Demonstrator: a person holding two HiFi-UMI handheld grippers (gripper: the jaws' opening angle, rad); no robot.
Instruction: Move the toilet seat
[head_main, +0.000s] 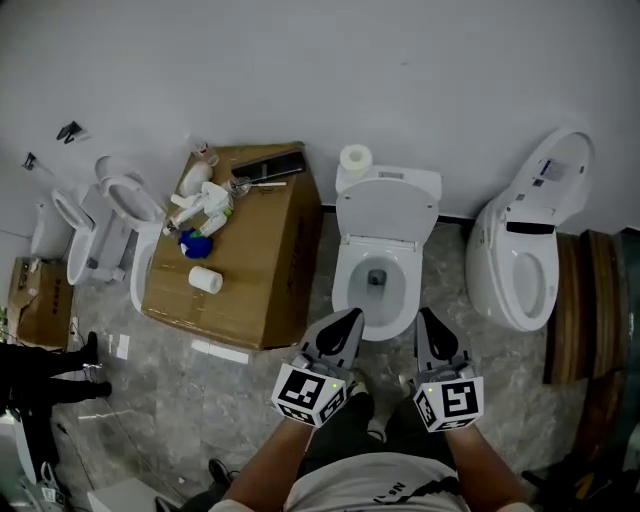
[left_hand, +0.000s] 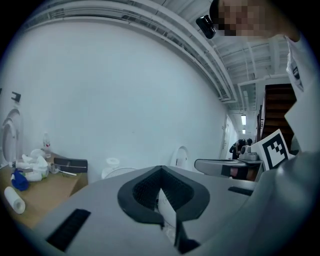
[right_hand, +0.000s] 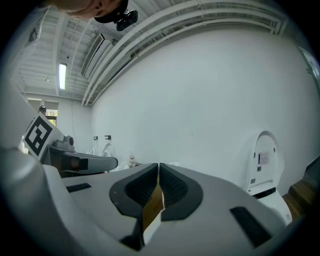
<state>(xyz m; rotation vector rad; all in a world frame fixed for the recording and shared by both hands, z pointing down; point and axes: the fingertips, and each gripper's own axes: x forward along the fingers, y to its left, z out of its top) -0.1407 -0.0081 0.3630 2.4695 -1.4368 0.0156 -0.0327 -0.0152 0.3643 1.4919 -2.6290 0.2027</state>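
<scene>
Toilet (head_main: 345, 288) is glossy white ceramic, super smooth. The box (head_main: 265, 262) is plain matt brown cardboard. Floor (head_main: 190, 400) looks like polished grey marbled stone, and the wall (head_main: 300, 60) is flat matt white.

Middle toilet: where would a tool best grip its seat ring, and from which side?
Likely the seat ring at its front edge, from the front, one jaw under the lip. It lies flat, seemingly hinged at the back by the tank, leaving the front free.

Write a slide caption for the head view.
Left tongs and right tongs, both shut and empty, poised near the front of the open toilet, cluttered box beside it.
</scene>
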